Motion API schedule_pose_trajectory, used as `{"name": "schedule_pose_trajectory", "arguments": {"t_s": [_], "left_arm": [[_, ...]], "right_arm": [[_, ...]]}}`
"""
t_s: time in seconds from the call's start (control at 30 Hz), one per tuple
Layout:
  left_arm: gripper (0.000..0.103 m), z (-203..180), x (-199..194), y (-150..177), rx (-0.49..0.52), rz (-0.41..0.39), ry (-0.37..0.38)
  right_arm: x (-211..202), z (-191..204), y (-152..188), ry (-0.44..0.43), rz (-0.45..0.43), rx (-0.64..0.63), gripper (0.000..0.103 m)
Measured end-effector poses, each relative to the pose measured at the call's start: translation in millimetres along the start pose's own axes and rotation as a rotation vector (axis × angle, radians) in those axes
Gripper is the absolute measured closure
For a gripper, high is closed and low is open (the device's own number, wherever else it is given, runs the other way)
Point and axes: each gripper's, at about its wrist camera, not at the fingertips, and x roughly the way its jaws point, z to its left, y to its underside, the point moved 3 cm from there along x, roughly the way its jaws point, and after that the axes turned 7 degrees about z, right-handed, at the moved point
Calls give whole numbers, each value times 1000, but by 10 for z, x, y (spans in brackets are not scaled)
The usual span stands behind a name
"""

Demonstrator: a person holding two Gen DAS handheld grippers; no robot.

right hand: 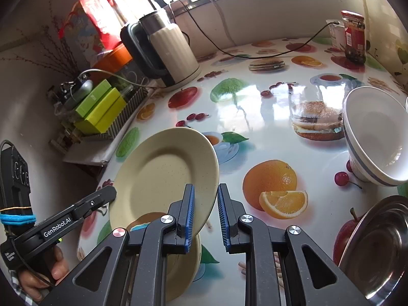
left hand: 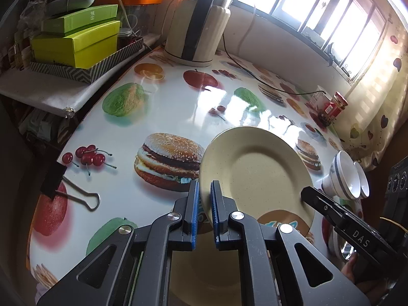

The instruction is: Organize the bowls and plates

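Two claws meet on one cream plate (left hand: 255,168), which I hold tilted above the table (left hand: 178,107).

(a) Left wrist view. My left claw (left hand: 204,186) is clenched on the plate's near rim: the rim runs between the blue pads, and both pads bear on it. The plate rises away from the claw, its upper face turned toward the camera. The right claw's tip lies against the rim on the plate's right side.

(b) Right wrist view. My right claw (right hand: 205,191) stands slightly parted. The plate's right rim sits in the gap, close against the left pad, and a strip of table shows between the rim and the right pad, so I read no grip here. Most of the plate lies left of and beyond the claw.

(c) Below the claw a second cream plate (right hand: 178,272) rests on the table. A bowl (right hand: 374,137) and a steel dish (right hand: 377,250) lie to the right, well apart from the held plate.
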Motion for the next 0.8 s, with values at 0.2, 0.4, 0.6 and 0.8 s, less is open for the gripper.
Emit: {"name": "schedule_pose_trajectory", "arguments": {"t_s": [0.2,0.4,0.6,0.8], "left_arm": [[94,72,-56,107,-11,-4,-1],[94,152,-73,240,-32,3,-3],[94,208,-98,352,-42,5,-5],[94,256,-126,438,-49,6,-10]], "right_arm": [[-11,72,104,-8,7,-17,85],[2,127,203,-12,24,-32,85],[9,161,298,-13,35,-44,85],[20,192,371,-17,44,-53,85]]}}
